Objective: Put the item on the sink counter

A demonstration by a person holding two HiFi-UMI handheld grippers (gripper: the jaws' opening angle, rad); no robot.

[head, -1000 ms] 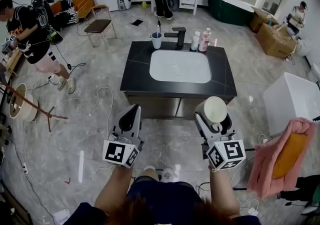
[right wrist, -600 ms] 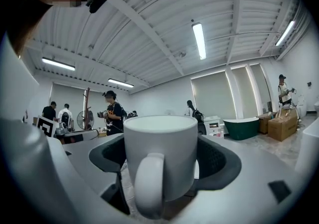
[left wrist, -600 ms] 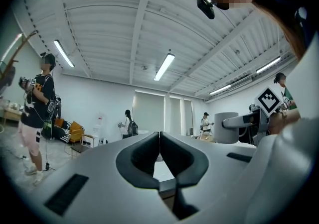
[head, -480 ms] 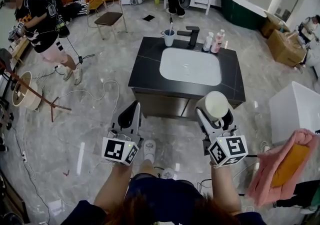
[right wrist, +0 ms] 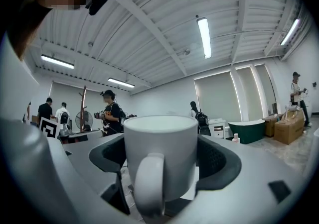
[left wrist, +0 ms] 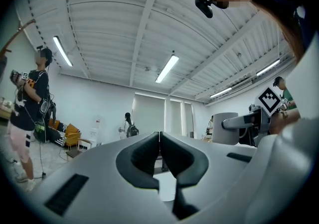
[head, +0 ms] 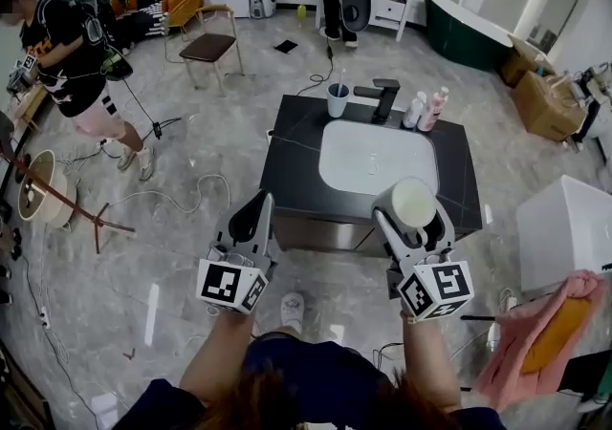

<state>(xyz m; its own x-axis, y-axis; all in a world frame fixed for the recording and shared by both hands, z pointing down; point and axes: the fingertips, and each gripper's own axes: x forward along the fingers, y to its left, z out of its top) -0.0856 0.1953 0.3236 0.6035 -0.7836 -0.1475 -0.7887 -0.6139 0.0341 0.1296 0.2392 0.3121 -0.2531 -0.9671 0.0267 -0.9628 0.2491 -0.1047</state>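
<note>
Right gripper (head: 413, 216) clamps upright white ceramic mug (head: 413, 201), black-topped sink counter's (head: 290, 159) near-right edge directly ahead; left gripper (head: 260, 206) jaws together, empty.

Head view: from high above, steeply down onto left tool (head: 256, 208), right tool (head: 413, 220) and sink tabletop (head: 292, 151) ahead. Tool views: low, close behind own jaws, angled up at ceiling (left wrist: 124, 29); mug (right wrist: 160, 143) shared with head view.
</note>
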